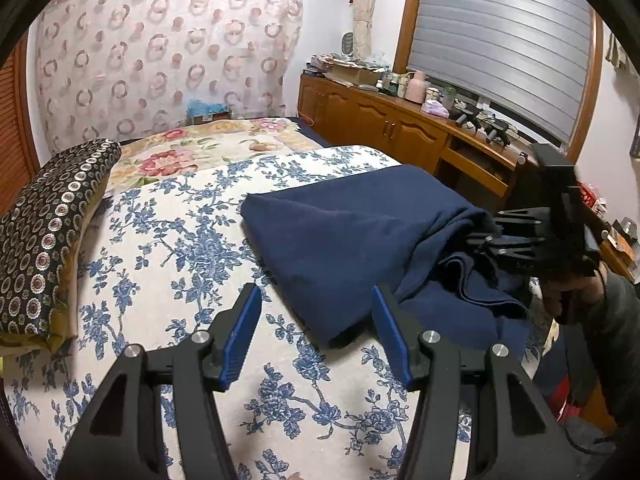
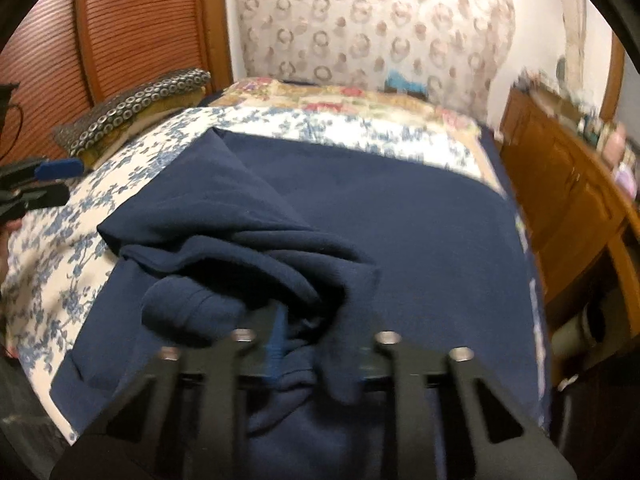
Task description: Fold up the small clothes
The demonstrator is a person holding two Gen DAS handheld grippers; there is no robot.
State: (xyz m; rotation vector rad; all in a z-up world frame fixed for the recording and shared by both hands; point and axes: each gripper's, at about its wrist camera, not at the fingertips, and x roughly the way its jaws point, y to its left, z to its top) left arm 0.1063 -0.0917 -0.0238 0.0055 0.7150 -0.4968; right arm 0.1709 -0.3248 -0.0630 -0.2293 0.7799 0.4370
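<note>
One navy garment [image 1: 344, 240], half folded on the bed [image 1: 168, 248], long axis running near-left to far-right. Right gripper [image 2: 316, 344] is clenched on its bunched right edge. Left gripper [image 1: 316, 332], released and empty, hovers just near-left of the garment's near corner.

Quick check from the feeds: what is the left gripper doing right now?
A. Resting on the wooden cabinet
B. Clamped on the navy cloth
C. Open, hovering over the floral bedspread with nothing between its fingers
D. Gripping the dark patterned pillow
C: the left gripper shows its blue pads spread wide over the floral bedspread, beside the navy cloth, empty.
</note>
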